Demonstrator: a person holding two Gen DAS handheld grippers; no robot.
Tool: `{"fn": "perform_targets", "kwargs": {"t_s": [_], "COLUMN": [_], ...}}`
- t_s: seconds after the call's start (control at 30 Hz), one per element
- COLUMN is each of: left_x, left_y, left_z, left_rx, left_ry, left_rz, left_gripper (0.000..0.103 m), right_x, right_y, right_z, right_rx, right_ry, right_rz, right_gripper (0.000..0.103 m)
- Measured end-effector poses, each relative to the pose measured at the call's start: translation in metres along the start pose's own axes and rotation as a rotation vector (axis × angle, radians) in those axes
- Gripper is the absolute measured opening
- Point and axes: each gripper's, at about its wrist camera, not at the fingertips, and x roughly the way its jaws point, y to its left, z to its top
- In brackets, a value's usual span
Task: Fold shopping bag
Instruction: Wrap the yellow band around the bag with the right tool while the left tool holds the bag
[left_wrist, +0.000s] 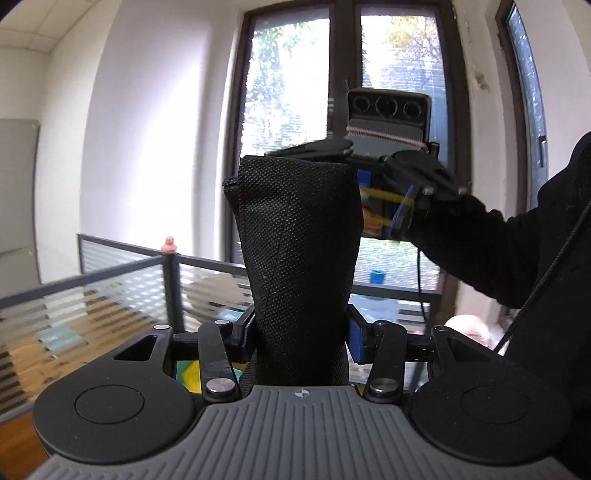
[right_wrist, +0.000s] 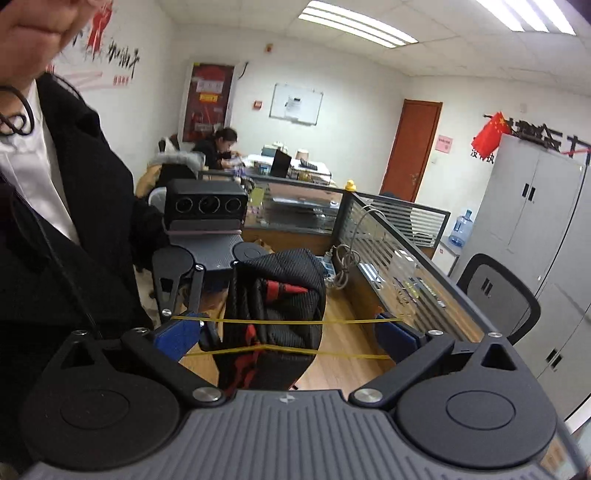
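Left gripper (left_wrist: 301, 338) — bag (left_wrist: 299, 236) clamped

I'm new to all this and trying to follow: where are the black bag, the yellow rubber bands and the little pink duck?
black bag (left_wrist: 299, 258): left wrist view, middle of its woven cloth.
yellow rubber bands (right_wrist: 351, 322): right wrist view, upper strand, right of the bag.
pink duck (left_wrist: 169, 245): left wrist view, its body atop the partition post.
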Motion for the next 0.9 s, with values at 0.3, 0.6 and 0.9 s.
{"fn": "perform_targets", "kwargs": {"t_s": [0.3, 0.6, 0.9], "left_x": [0.019, 0.01, -0.005], "left_y": [0.013, 0.009, 0.016], "left_z": [-0.013, -0.016, -0.023], "left_rx": [0.05, 0.112, 0.036], "left_ry": [0.121, 0.176, 0.045], "left_rz": [0.092, 0.053, -0.002], "left_gripper": [0.049, 0.049, 0.049], "right_x": [0.02, 0.055, 0.049], "right_y": [0.022, 0.039, 0.033], "right_z": [-0.003, -0.006, -0.017], "right_rx": [0.078, 0.057, 0.126], "right_ry": [0.102, 0.251, 0.123], "right_rz": [-0.253, -0.184, -0.138], "right_gripper": [0.092, 0.068, 0.074]}}
